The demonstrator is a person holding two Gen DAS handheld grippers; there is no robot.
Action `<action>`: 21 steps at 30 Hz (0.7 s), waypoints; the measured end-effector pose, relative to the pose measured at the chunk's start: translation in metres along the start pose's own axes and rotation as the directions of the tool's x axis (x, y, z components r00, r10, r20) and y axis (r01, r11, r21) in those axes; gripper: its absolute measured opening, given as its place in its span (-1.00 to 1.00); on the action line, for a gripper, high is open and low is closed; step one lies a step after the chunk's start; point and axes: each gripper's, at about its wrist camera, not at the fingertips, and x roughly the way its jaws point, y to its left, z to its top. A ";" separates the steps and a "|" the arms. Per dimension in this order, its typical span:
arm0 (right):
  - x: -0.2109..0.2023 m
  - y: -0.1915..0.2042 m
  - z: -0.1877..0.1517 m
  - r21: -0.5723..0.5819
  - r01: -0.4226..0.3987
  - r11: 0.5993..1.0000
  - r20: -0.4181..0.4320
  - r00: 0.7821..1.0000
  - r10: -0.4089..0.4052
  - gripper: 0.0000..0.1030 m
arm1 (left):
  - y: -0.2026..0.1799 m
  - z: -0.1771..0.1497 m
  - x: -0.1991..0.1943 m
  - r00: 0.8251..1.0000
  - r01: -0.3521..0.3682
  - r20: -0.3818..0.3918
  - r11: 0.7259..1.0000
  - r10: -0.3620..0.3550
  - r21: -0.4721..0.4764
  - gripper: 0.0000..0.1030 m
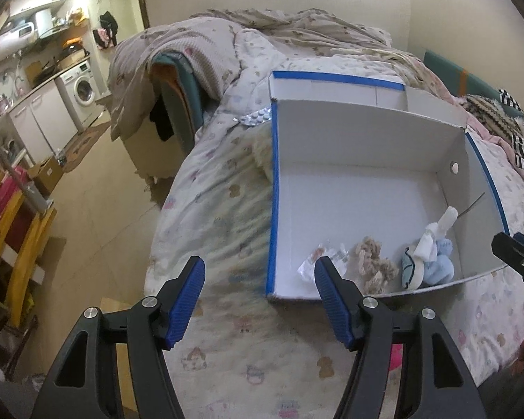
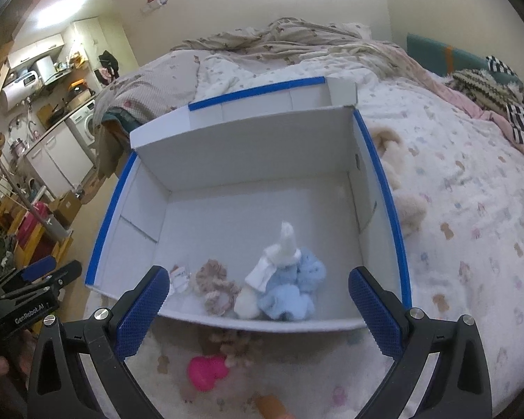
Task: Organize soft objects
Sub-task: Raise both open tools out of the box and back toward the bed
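While both grippers gape empty, right view alone shows pink toy [image 2: 206, 372] (perhaps heart) before box [image 2: 400, 230].

Right gripper [image 2: 258, 289] spread wide over white box [image 2: 241, 150], blue fluffy item [image 2: 290, 289] and beige scrunchie [image 2: 215, 284] ahead, pink toy [image 2: 206, 372] below.

Both wrist views downward, near shared box [image 1: 359, 188]
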 end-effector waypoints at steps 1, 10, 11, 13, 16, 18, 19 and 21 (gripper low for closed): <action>-0.001 0.000 -0.003 0.007 -0.004 1.000 -0.003 1.000 0.004 1.00 | 0.001 -0.002 0.000 1.000 0.000 -0.003 1.000 0.000 -0.004 0.21; -0.012 -0.005 -0.030 0.051 -0.020 0.999 -0.066 0.998 0.023 1.00 | -0.006 -0.027 0.001 0.998 0.023 -0.064 1.000 -0.022 0.017 0.21; -0.010 -0.009 -0.033 0.069 -0.015 0.997 -0.083 0.996 0.021 1.00 | -0.006 -0.029 0.002 0.997 0.024 -0.073 1.000 -0.022 0.016 0.21; -0.003 -0.018 -0.039 0.096 0.029 0.995 -0.130 0.991 -0.016 1.00 | -0.007 -0.033 0.005 0.995 0.029 -0.091 1.000 -0.028 0.009 0.21; 0.010 -0.030 -0.048 0.118 0.082 0.990 -0.213 0.976 -0.055 1.00 | -0.008 -0.036 0.011 0.991 0.041 -0.125 0.999 -0.041 -0.007 0.21; 0.020 -0.037 -0.054 0.145 0.093 0.985 -0.269 0.962 -0.051 1.00 | -0.011 -0.038 0.017 0.986 0.057 -0.158 0.998 -0.058 -0.011 0.21; 0.024 -0.039 -0.056 0.158 0.092 0.983 -0.288 0.957 -0.044 1.00 | -0.012 -0.039 0.020 0.984 0.065 -0.168 0.998 -0.066 -0.011 0.21; 0.030 -0.042 -0.058 0.172 0.095 0.981 -0.316 0.948 -0.036 1.00 | -0.020 -0.044 0.027 0.975 0.099 -0.199 0.995 -0.097 -0.001 0.21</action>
